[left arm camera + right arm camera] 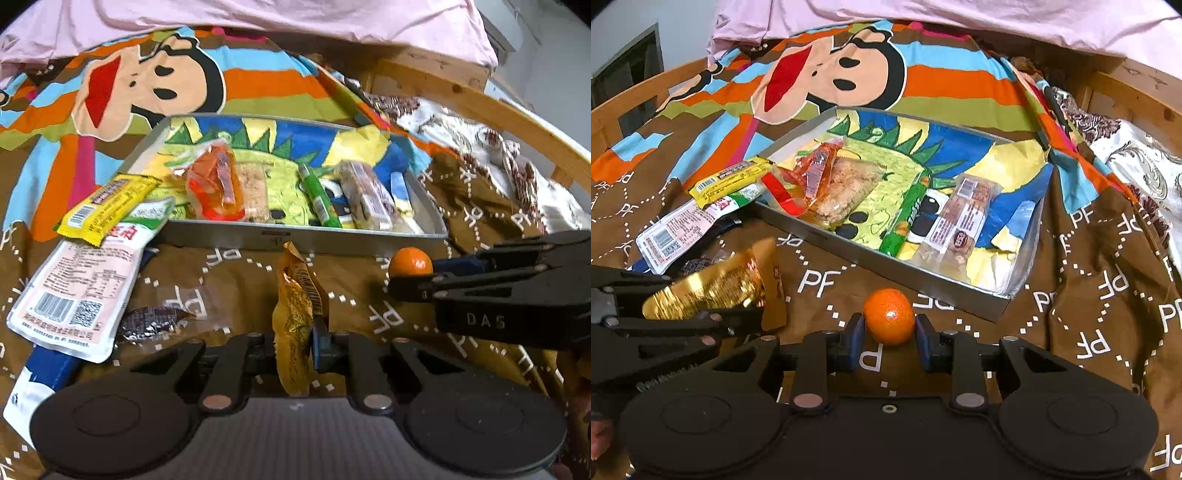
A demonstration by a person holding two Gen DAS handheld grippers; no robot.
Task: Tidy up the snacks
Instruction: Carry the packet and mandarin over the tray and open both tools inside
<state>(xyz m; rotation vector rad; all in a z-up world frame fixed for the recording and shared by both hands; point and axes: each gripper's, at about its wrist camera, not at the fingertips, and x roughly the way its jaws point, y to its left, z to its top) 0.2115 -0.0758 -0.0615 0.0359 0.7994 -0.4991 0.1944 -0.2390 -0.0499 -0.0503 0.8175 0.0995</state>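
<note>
My left gripper (295,345) is shut on a gold snack packet (295,314), which stands upright between its pads just in front of the tray. My right gripper (889,332) is shut on a small orange mandarin (889,317), its blue pads (857,339) pressed against both sides. The mandarin sits low over the brown bedspread, close to the tray's near wall. The grey tray (886,271) has a bright cartoon lining and holds an orange-wrapped snack (812,173), a rice cake (846,192), a green stick pack (905,218) and a nut bar (964,214).
Left of the tray lie a yellow packet (107,208), a white and pink pouch (77,295), a dark foil wrapper (147,323) and a blue and white pack (40,376). A wooden bed frame (480,107) curves along the right. Pink bedding (258,14) lies beyond.
</note>
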